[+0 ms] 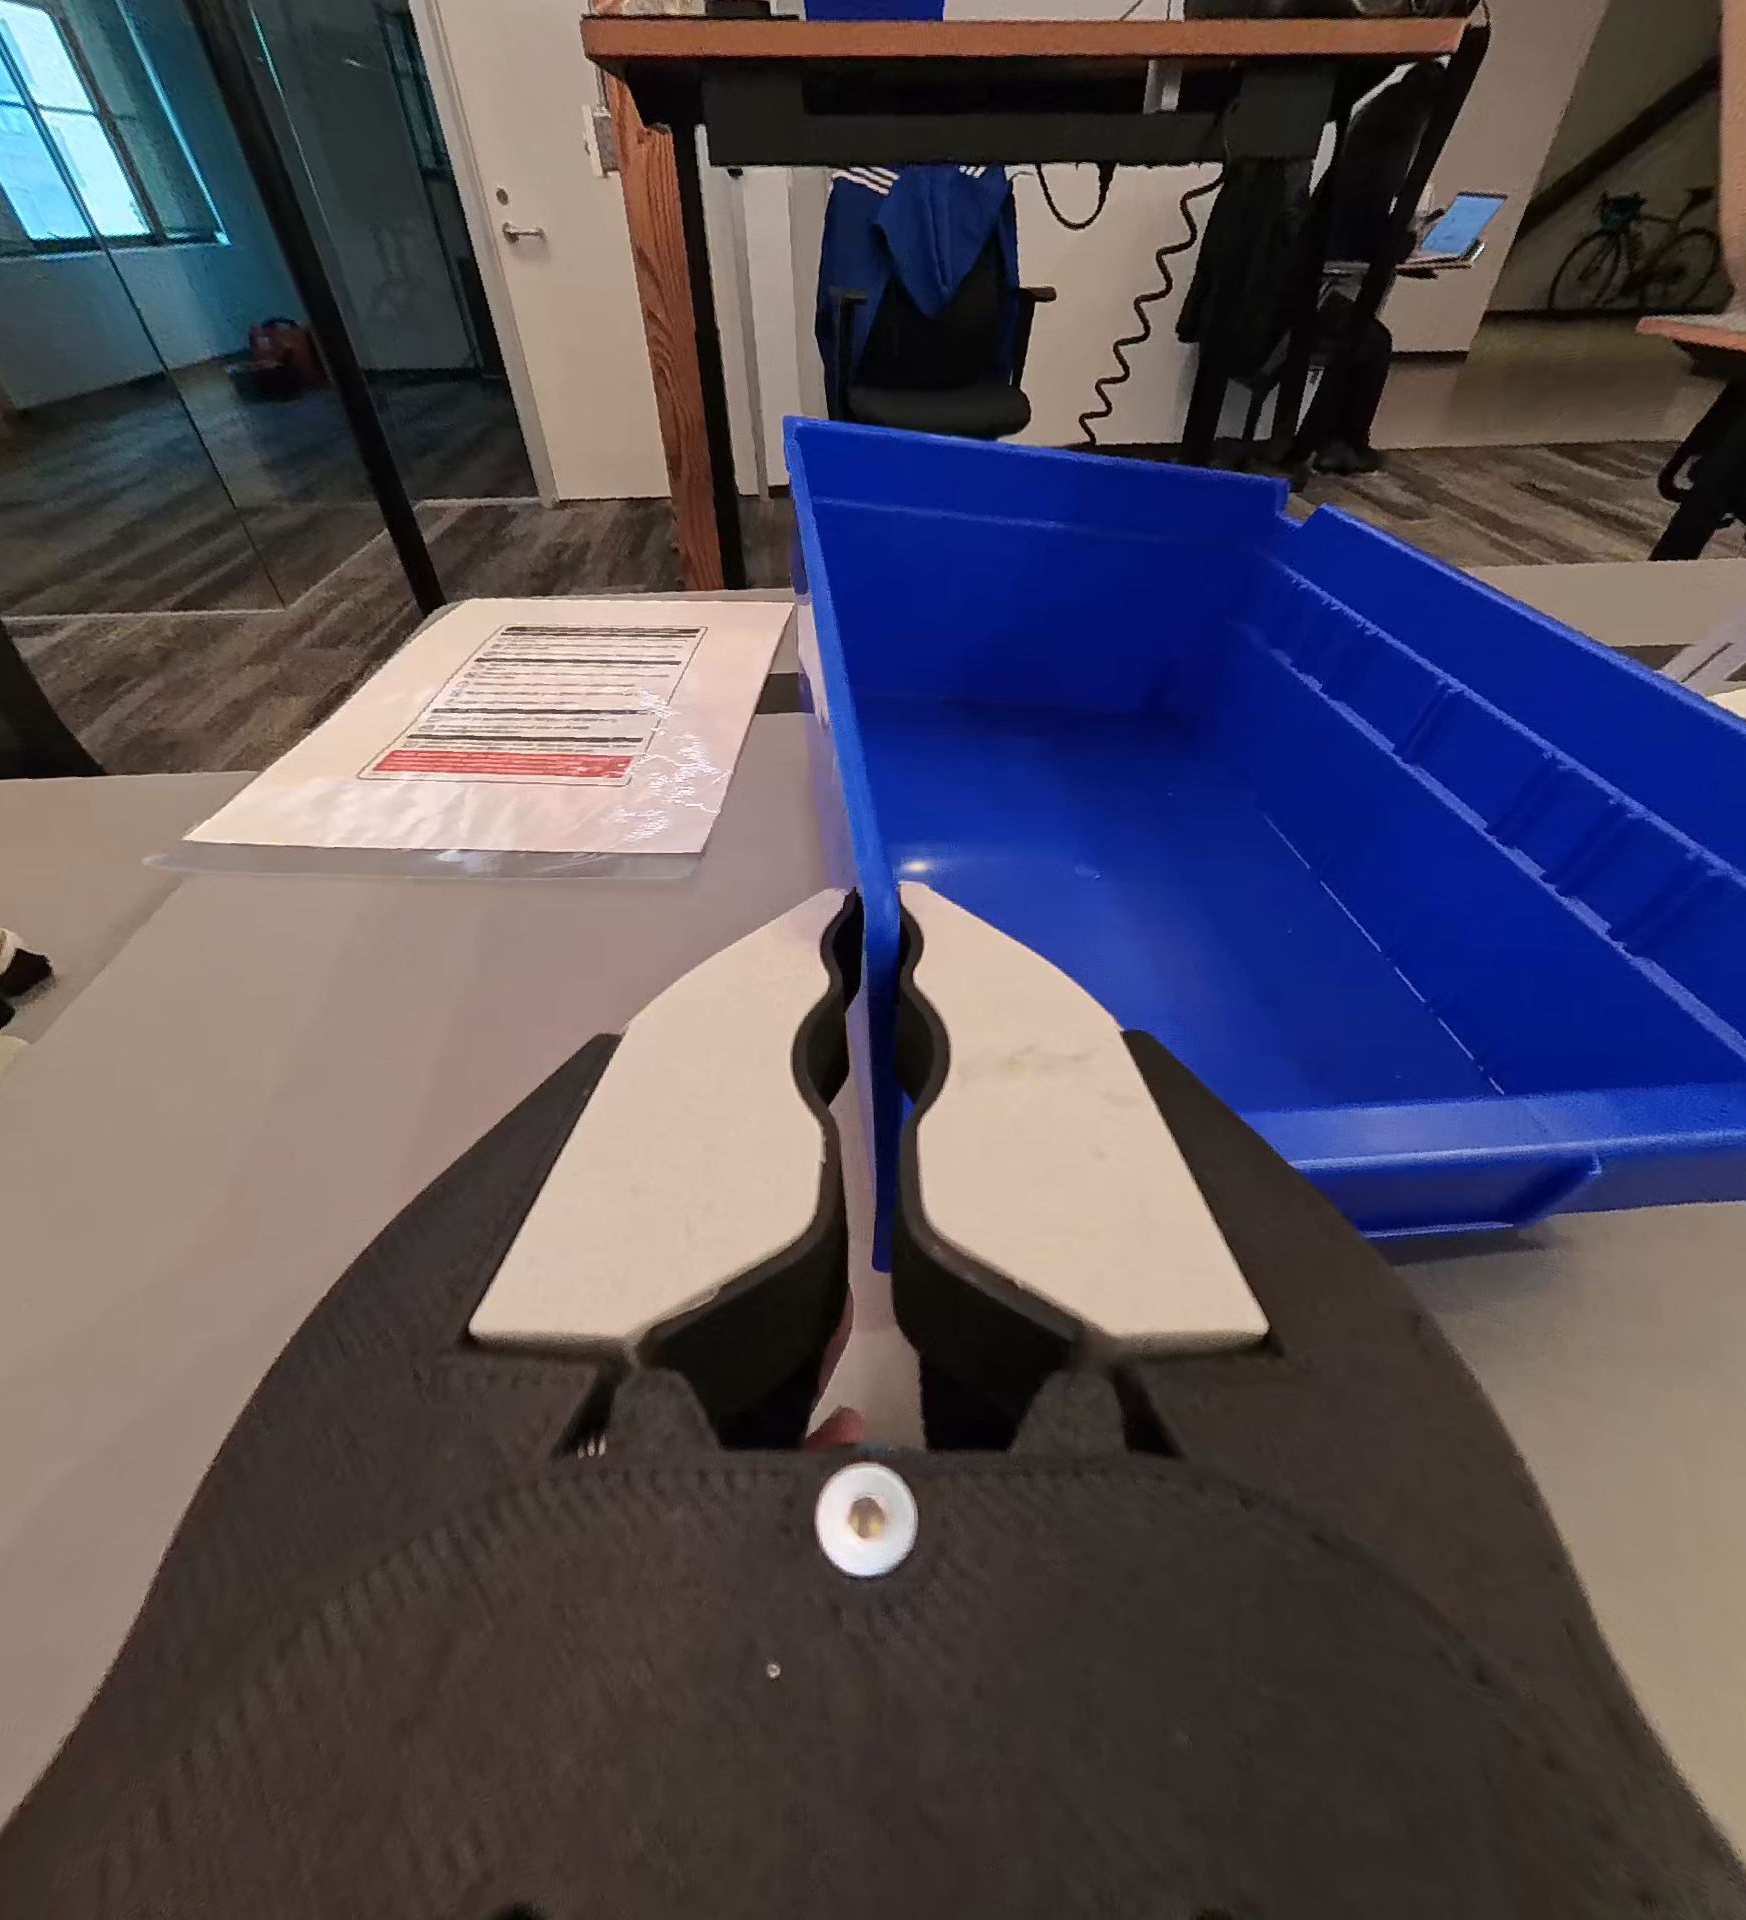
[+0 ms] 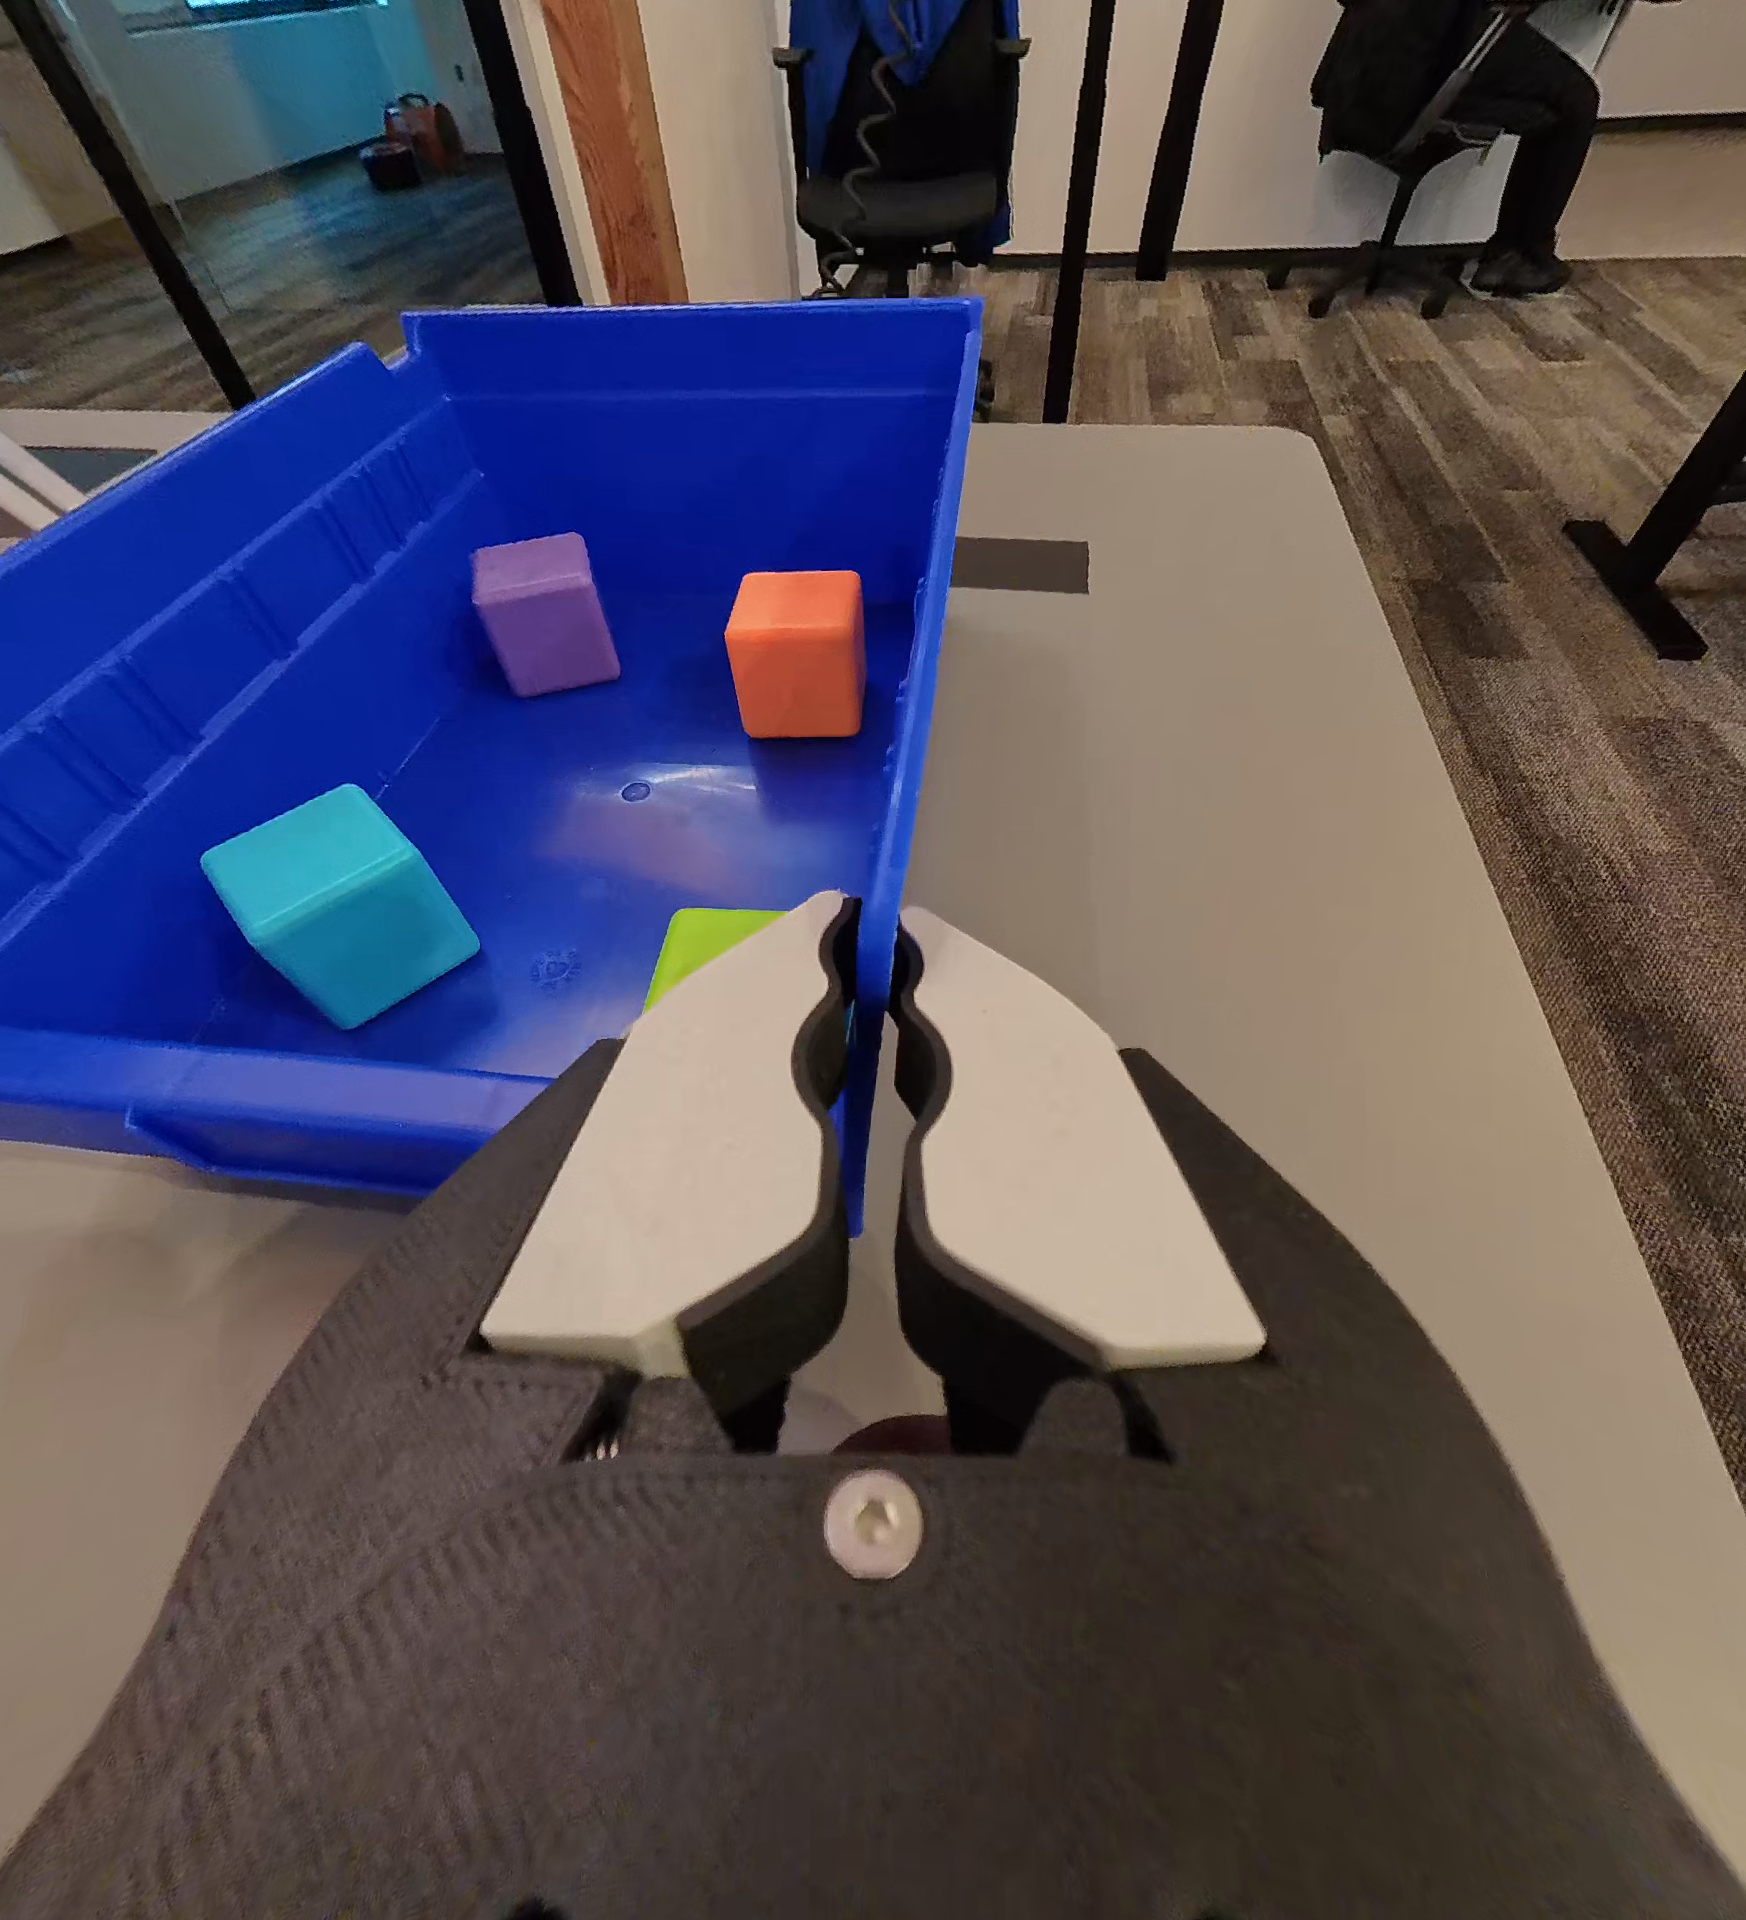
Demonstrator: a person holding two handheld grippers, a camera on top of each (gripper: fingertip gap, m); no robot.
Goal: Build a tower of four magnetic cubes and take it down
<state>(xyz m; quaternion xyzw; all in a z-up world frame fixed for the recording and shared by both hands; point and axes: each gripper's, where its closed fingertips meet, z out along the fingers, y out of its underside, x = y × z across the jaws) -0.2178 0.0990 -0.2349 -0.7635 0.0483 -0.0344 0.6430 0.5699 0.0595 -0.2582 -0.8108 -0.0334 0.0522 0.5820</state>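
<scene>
Both grippers pinch the blue bin's (image 2: 661, 436) side walls, left gripper (image 1: 879, 914) one, right gripper (image 2: 874, 920) the opposite. Inside sit purple cube (image 2: 544, 613), orange cube (image 2: 796, 655), teal cube (image 2: 339, 904) tilted, green cube (image 2: 703, 951) half-hidden, all apart, unstacked.

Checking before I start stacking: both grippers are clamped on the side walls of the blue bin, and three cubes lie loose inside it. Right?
Not quite. The right wrist view shows four cubes in the blue bin: purple cube, orange cube, teal cube and green cube, partly hidden by the right gripper. The left gripper also grips a wall.
</scene>
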